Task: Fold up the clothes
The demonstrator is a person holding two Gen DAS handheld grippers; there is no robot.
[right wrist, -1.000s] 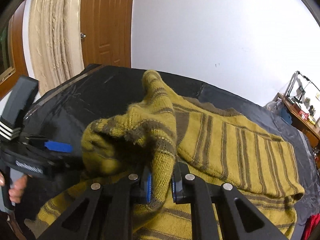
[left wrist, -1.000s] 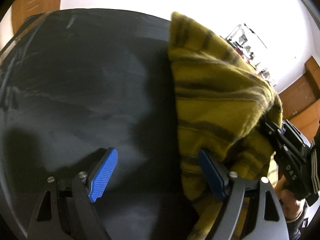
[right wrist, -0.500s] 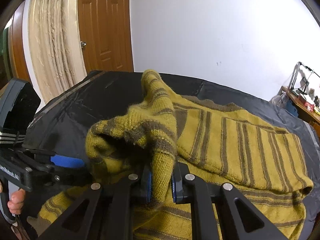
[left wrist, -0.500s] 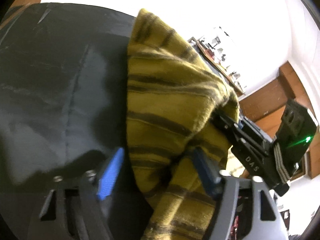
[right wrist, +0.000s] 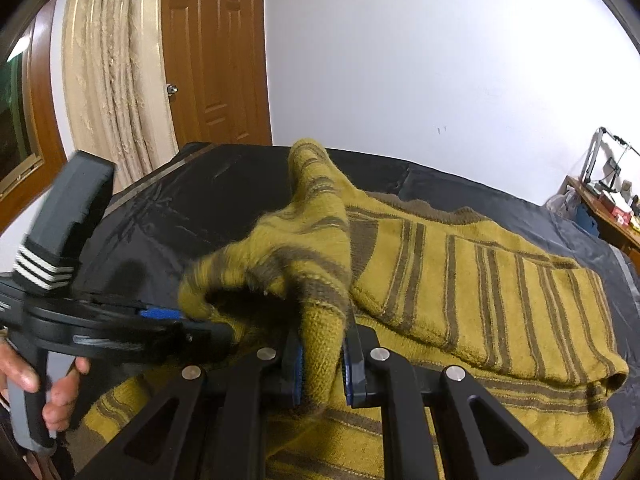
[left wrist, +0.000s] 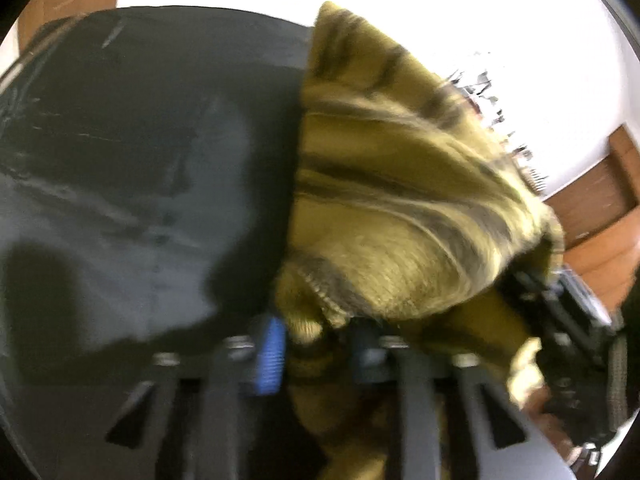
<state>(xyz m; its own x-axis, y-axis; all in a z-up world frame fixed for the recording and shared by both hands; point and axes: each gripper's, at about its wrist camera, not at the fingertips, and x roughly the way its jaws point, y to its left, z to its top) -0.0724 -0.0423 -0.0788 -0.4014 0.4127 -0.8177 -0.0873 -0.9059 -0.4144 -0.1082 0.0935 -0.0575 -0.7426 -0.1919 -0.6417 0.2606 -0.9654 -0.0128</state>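
A mustard-yellow knit sweater point(right wrist: 480, 280) with brown stripes lies on a black sheet point(right wrist: 192, 216). My right gripper point(right wrist: 322, 368) is shut on a raised fold of its near edge. In the right wrist view my left gripper point(right wrist: 200, 320) reaches in from the left, its blue pads closed on the same lifted bunch. The blurred left wrist view shows the left gripper point(left wrist: 316, 344) pinching the sweater point(left wrist: 400, 208), with the right gripper point(left wrist: 560, 320) at the fabric's right end.
A hand point(right wrist: 44, 392) holds the left gripper's handle at the lower left. A wooden door point(right wrist: 216, 60) and a beige curtain point(right wrist: 112, 92) stand behind the bed. A cluttered side table point(right wrist: 608, 208) sits at the far right.
My left gripper was open beside the lifted fabric; it has closed on the fold. The right gripper kept its hold and the bunch stayed lifted.
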